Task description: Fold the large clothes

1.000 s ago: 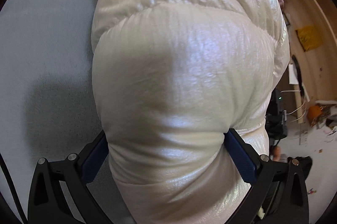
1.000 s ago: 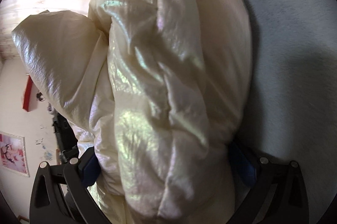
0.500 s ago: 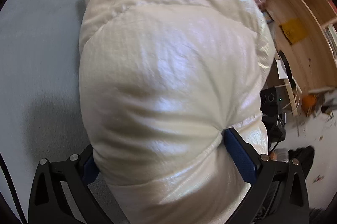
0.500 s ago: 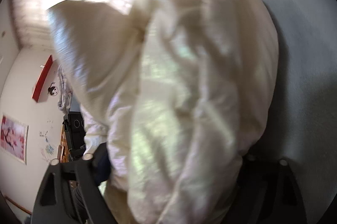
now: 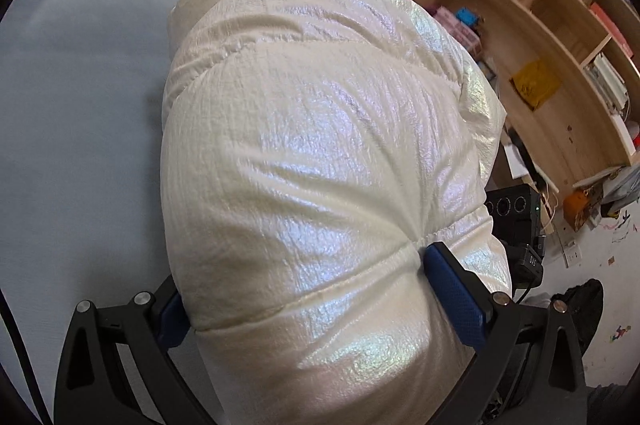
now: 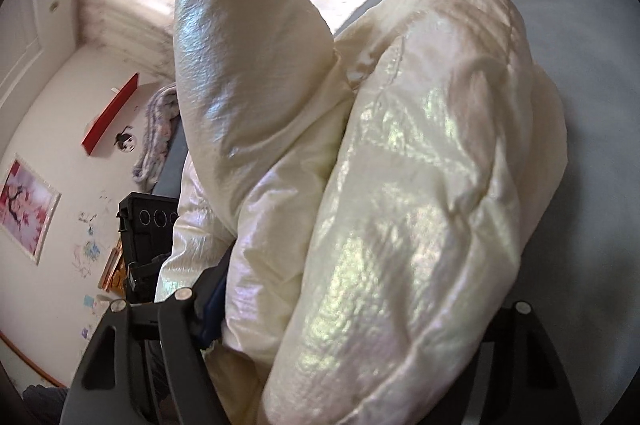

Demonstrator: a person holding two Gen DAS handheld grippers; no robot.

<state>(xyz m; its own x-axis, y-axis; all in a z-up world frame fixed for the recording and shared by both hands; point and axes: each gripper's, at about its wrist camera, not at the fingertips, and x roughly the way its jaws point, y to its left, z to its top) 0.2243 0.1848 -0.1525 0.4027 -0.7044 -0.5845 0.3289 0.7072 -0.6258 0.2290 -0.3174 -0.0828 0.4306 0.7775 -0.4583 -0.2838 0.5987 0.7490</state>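
A cream, shiny puffer jacket [image 5: 320,153] fills the left wrist view, bulging between my left gripper's blue-padded fingers [image 5: 452,289]. My left gripper [image 5: 304,289] is shut on a thick fold of it, held over the grey-blue bed surface [image 5: 80,129]. In the right wrist view the same jacket [image 6: 400,185] is bunched in several folds, one panel standing up at the top. My right gripper [image 6: 352,321] is shut on the bundle; its right finger is mostly hidden by the fabric.
A wooden bookshelf [image 5: 560,37] with books stands at the right of the left wrist view. A black box device [image 5: 516,205] sits beside the jacket. The right wrist view shows a wall with a red shelf [image 6: 110,113], a picture [image 6: 28,209] and the grey-blue bed [image 6: 592,105].
Both grippers have lifted and tilted with the jacket still held. More of the window, shelf and wall show now. The jacket bundle has swung right in the right wrist view.
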